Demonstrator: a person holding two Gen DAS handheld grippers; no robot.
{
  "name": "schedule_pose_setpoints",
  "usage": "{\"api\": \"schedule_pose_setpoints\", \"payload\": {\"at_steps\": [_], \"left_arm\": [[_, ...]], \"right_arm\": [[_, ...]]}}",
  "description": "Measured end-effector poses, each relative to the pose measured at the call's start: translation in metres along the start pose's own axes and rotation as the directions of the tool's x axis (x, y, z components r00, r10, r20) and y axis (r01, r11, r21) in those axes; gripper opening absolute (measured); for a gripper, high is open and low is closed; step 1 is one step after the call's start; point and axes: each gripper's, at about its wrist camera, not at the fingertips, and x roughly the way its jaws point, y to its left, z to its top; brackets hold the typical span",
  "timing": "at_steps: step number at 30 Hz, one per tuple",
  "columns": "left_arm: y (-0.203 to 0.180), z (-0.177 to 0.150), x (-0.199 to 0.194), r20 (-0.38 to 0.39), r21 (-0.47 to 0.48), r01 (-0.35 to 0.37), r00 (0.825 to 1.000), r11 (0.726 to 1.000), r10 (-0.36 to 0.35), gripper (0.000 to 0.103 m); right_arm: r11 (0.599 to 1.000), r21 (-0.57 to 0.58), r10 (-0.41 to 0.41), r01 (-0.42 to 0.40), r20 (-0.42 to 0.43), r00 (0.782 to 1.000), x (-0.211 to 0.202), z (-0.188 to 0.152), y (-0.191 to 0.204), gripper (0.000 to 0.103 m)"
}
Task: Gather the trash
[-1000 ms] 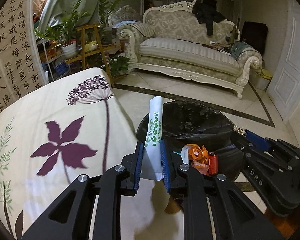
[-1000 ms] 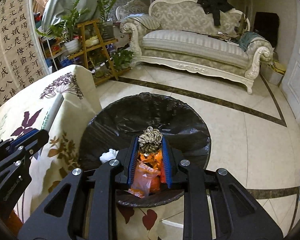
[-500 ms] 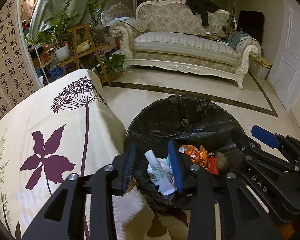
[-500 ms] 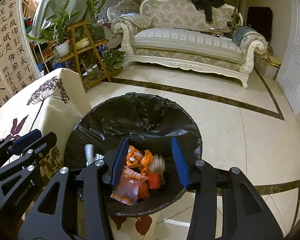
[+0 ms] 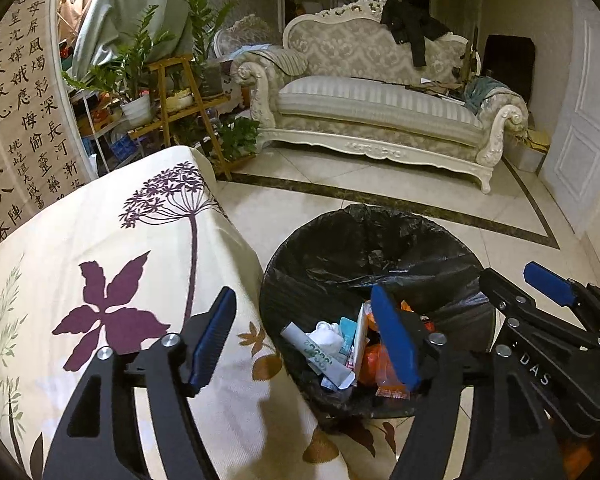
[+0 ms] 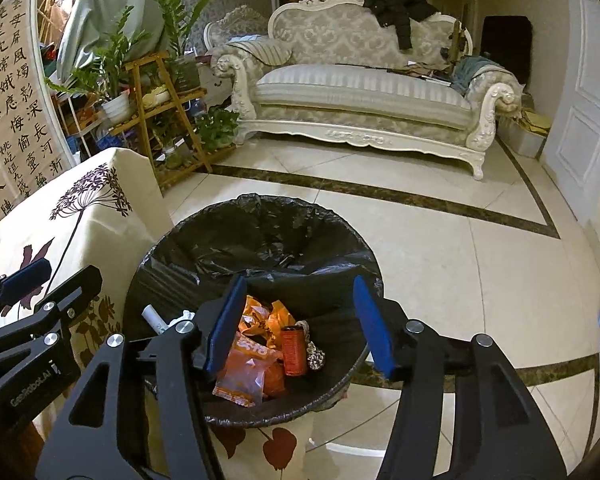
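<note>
Right at the table's edge, where the flowered tablecloth (image 5: 112,264) drops away, the bin (image 6: 260,216) with its black liner stands tight against the hanging cloth, and beyond it there's a broad run of pale tiled floor (image 6: 460,264) with a dark inlaid border, wide open all the way to the ornate sofa (image 6: 360,96) at the far wall. A wooden plant stand (image 6: 156,96) crowds the left side next to a calligraphy hanging (image 5: 24,96), and a white door (image 6: 588,92) closes off the right.

Both tools hover over the bin's near rim, side by side. The left gripper (image 5: 304,340) has its jaws spread wide, having just been opening, with nothing pinched between them; one finger sits over the cloth, the other over the bin. Below it, the rolled white paper tube (image 5: 320,356) with green print lies loose inside on the liner, next to a crumpled white tissue (image 5: 326,334). The right gripper (image 6: 300,328) has also just been parting its jaws and grips nothing. Down between its fingers, well below the pads, rest the orange snack wrappers (image 6: 248,368), a small red can (image 6: 293,350) and a knotted brownish clump (image 6: 314,354), all settled in the bottom of the bin.
</note>
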Motion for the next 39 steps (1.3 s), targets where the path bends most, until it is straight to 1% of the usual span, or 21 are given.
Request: {"api": "schedule_pose_setpoints", "payload": {"at_steps": [1, 3, 12, 15, 19, 27, 32, 39], "left_arm": [[0.001, -0.001, -0.002, 0.004, -0.001, -0.003, 1.0, 1.0, 0.003, 0.071], [0.003, -0.003, -0.008, 0.01, -0.007, -0.006, 1.0, 1.0, 0.006, 0.072], [0.015, -0.01, -0.042, 0.068, -0.029, -0.036, 0.997, 0.999, 0.038, 0.078], [0.019, -0.015, -0.056, 0.087, -0.034, -0.04, 0.995, 0.999, 0.043, 0.079], [0.024, -0.021, -0.071, 0.103, -0.042, -0.054, 0.993, 0.998, 0.058, 0.082], [0.035, -0.036, -0.099, 0.134, -0.059, -0.079, 0.987, 0.995, 0.086, 0.084], [0.044, -0.042, -0.11, 0.141, -0.089, -0.083, 0.985, 0.993, 0.095, 0.084], [0.046, -0.047, -0.119, 0.154, -0.099, -0.085, 0.983, 0.992, 0.099, 0.084]], "right_arm": [[1.0, 0.0, 0.0, 0.0, 0.004, 1.0, -0.003, -0.001, 0.001, 0.061], [1.0, -0.003, -0.002, 0.002, 0.013, 1.0, -0.01, -0.002, 0.003, 0.063], [1.0, -0.008, 0.0, 0.0, 0.049, 0.999, -0.04, -0.008, 0.01, 0.064], [1.0, -0.016, -0.004, 0.005, 0.074, 0.997, -0.054, -0.009, 0.013, 0.072], [1.0, -0.029, -0.002, 0.005, 0.096, 0.995, -0.072, -0.014, 0.018, 0.072], [0.999, -0.049, 0.021, -0.015, 0.125, 0.992, -0.102, -0.024, 0.03, 0.073], [0.997, -0.073, 0.021, -0.011, 0.147, 0.989, -0.114, -0.026, 0.039, 0.073], [0.997, -0.081, 0.026, -0.013, 0.16, 0.987, -0.123, -0.03, 0.042, 0.074]]}}
